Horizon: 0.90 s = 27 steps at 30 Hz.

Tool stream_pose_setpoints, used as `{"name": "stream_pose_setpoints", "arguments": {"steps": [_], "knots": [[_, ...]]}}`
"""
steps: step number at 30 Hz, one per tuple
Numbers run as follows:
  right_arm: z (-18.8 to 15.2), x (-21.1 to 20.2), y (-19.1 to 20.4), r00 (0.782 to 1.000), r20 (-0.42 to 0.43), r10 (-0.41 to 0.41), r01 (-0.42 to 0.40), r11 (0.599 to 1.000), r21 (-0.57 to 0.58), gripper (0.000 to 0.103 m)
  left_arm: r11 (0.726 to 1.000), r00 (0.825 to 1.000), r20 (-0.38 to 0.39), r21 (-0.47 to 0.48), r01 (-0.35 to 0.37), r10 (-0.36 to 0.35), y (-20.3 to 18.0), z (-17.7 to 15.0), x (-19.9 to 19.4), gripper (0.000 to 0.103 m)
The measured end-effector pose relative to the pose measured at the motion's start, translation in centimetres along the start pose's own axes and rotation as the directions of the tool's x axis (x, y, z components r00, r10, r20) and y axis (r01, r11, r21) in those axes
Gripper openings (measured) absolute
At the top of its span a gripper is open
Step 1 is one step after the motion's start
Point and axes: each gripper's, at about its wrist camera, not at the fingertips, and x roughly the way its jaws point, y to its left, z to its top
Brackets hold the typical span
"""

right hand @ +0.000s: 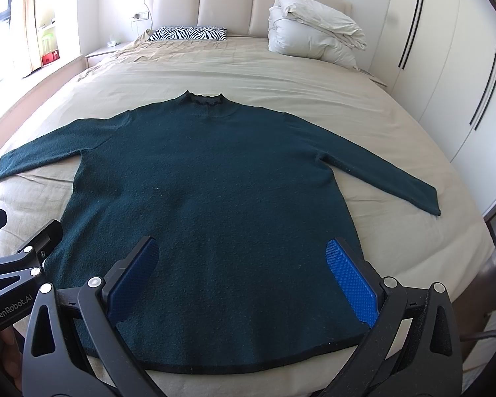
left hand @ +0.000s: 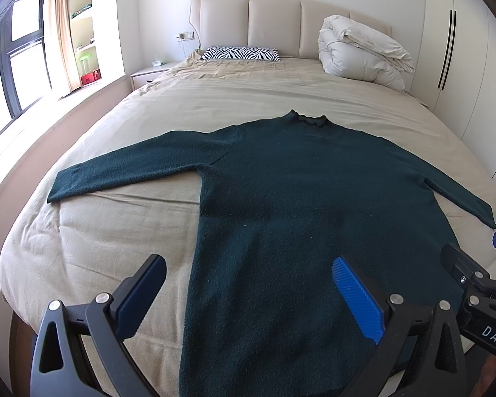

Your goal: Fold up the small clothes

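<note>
Two sets of tongs hang side by side above the near edge of the bed (right hand: 281, 76), both with fingers spread wide apart and gripping nothing. The left tongs (left hand: 248, 301) straddle the sweater's left side seam; the right tongs (right hand: 244, 278) sit over its lower body, just short of the hem. The dark green sweater (right hand: 208, 192) lies flat on the beige sheet, neck toward twelve o'clock, sleeves angled out toward nine and three. At the headboard (right hand: 228, 3) sits a zebra-print pillow (right hand: 188, 33), a bundled white duvet (right hand: 314, 33) at one o'clock. White wardrobes (right hand: 446, 66) stand at three, a bright window (left hand: 23, 49) at nine.
</note>
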Motion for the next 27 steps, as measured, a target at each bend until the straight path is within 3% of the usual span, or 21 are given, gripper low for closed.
{"name": "stream_pose_setpoints", "arguments": {"steps": [27], "knots": [[-0.57,0.55,0.75,1.0,-0.006,0.006,-0.006,1.0,0.004,0.103,1.0,1.0,-0.004,-0.001,-0.001,0.001,0.22,-0.37,0.03,0.103]]}}
